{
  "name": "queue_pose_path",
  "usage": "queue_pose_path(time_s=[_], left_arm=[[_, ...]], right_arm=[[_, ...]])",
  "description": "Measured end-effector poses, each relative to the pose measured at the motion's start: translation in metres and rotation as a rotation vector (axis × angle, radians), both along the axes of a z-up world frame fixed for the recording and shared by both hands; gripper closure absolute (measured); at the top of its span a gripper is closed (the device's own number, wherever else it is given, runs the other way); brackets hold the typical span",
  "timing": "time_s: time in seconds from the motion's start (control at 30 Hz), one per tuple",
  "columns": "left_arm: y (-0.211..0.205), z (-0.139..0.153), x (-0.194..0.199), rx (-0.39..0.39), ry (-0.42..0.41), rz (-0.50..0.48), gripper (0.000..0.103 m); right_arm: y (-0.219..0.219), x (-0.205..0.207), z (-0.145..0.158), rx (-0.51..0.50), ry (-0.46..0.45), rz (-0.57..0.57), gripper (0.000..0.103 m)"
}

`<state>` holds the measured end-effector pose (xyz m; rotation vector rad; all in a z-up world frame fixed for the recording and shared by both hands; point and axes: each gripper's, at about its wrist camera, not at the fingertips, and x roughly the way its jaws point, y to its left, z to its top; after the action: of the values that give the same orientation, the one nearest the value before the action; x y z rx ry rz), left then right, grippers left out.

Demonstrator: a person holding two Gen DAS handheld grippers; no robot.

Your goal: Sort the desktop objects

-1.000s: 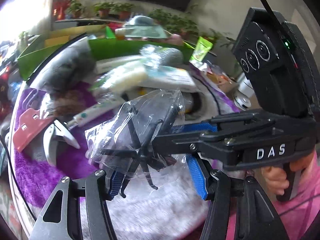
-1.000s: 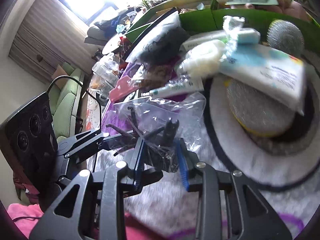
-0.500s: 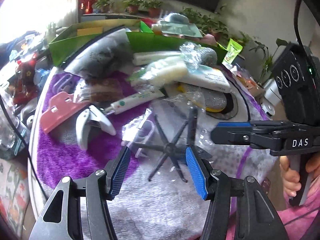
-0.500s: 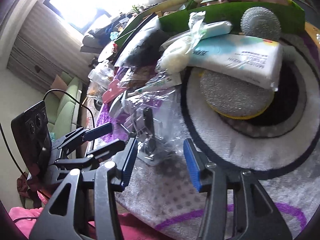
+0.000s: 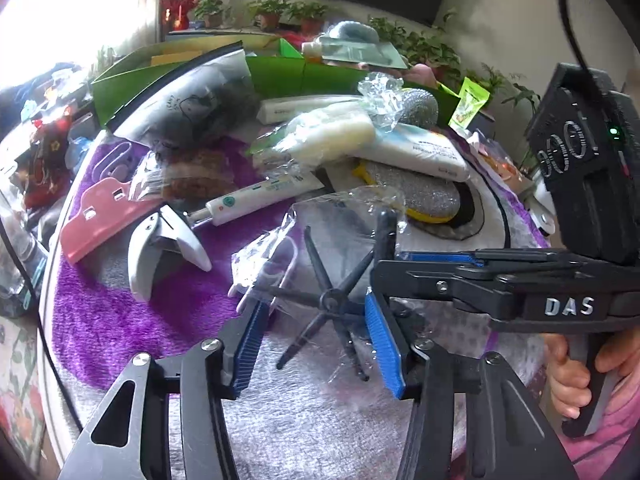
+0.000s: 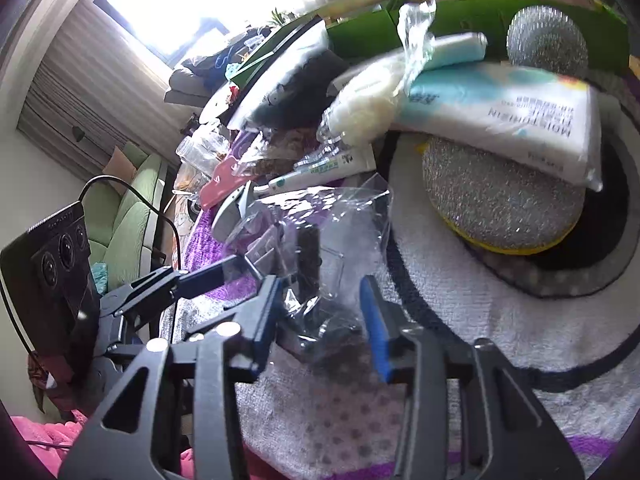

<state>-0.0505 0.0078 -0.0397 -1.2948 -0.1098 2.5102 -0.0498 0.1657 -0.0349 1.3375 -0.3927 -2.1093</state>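
Crinkled clear bag (image 6: 320, 264) blurs black part; both tongs closing.

Bright window (image 6: 168, 8) upper left, blown out. Green sofa (image 6: 128, 208) at left below striped curtain (image 6: 68, 92). Potted plants (image 5: 288, 12) along top, pale wall behind.

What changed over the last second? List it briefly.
The clear bag, held up a second ago, now lies on the mat. The right claw let it go and is closing on it again. The left claw is closing too, with the bag between its jaws. The pile behind stayed put.
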Motion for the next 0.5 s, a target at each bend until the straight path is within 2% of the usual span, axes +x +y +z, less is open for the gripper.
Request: queue_pose_path(time_s=[0.07, 0.27, 0.5], left_arm=[[0.001, 0.001, 0.000, 0.015, -0.002, -0.013, 0.061], [0.009, 0.014, 0.007, -0.004, 0.056, -0.049, 0.062], [0.009, 0.030, 0.009, 0.008, 0.097, -0.057, 0.062]], right_arm=[[0.001, 0.000, -0.001, -0.010, -0.008, 0.004, 0.074], [0.000, 0.007, 0.008, -0.003, 0.017, 0.017, 0.083], [0.005, 0.018, 0.024, 0.004, 0.066, 0.009, 0.084]])
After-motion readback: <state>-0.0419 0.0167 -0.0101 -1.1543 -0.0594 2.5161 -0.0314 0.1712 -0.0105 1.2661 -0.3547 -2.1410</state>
